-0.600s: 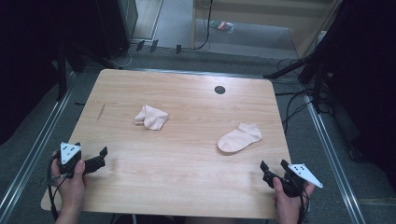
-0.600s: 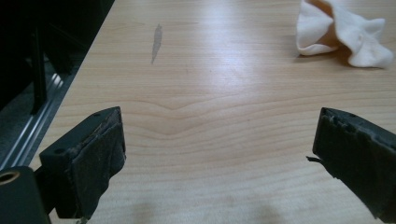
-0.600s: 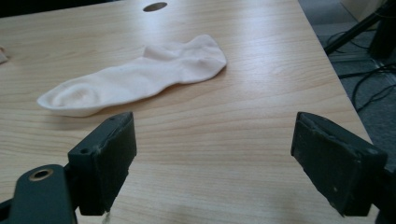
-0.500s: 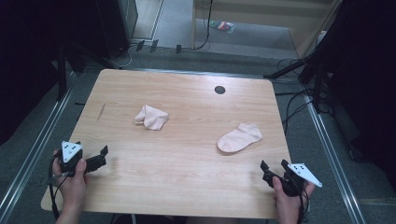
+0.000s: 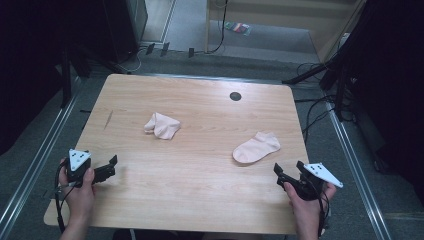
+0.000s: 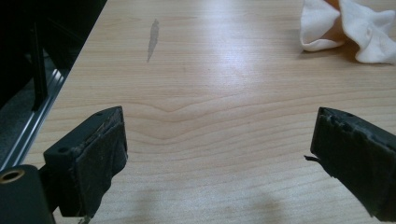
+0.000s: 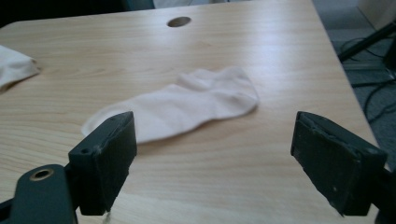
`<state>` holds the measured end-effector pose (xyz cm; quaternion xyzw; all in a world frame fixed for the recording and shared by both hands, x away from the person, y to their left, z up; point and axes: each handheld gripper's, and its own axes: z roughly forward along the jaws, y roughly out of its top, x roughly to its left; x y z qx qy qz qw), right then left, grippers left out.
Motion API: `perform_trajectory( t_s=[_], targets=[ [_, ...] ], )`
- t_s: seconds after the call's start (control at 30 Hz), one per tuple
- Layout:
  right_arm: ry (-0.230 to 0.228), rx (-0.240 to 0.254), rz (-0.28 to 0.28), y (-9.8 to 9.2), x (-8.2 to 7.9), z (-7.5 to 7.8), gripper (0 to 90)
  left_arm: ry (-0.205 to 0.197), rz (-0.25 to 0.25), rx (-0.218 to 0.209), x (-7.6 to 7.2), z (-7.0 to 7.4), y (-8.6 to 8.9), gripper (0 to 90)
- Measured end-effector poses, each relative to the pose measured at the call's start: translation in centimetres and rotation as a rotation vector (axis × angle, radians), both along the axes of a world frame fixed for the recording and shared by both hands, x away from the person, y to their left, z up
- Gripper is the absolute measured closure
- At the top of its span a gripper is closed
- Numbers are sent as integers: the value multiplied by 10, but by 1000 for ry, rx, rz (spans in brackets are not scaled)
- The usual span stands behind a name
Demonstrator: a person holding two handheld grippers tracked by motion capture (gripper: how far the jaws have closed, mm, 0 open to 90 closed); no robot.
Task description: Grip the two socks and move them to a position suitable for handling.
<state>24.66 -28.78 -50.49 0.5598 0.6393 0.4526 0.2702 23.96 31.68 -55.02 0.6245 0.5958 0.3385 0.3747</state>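
High view: my left gripper (image 5: 109, 167) and right gripper (image 5: 284, 175) sit low at the table (image 5: 200, 200) edges, two pale socks between. Left gripper view: fingers (image 6: 100, 154) apart, crumpled sock (image 6: 348, 30) far ahead. Right gripper view: fingers (image 7: 109, 154) apart, flat sock (image 7: 187, 109) just beyond.

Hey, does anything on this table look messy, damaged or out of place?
Mostly minor. The left sock lies crumpled, while the right sock lies flat. A grey scuff mark streaks the wooden table near its left edge. Nothing is spilled.
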Motion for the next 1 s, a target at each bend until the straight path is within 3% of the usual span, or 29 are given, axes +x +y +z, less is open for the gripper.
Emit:
perform_trajectory(
  t_s=[0.13, 0.37, 0.67, 0.9, 1.0],
  targets=[
    [-4, -53, 54, 16, 11, 9, 137, 5, 0, 11, 0, 0, -1, 57],
    [0, -58, 72, 29, 31, 13, 133, 6, 2, 1, 0, 0, 0, 64],
    [66, -100, 111, 41, 69, 1, 131, 6, 3, -5, 1, 0, 0, 64],
    [83, -119, 118, 50, 89, -3, 137, 2, -8, -1, 0, 0, 0, 64],
    [114, -124, 123, 52, 99, -17, 137, 4, -6, -8, 1, 0, 0, 64]
  ],
)
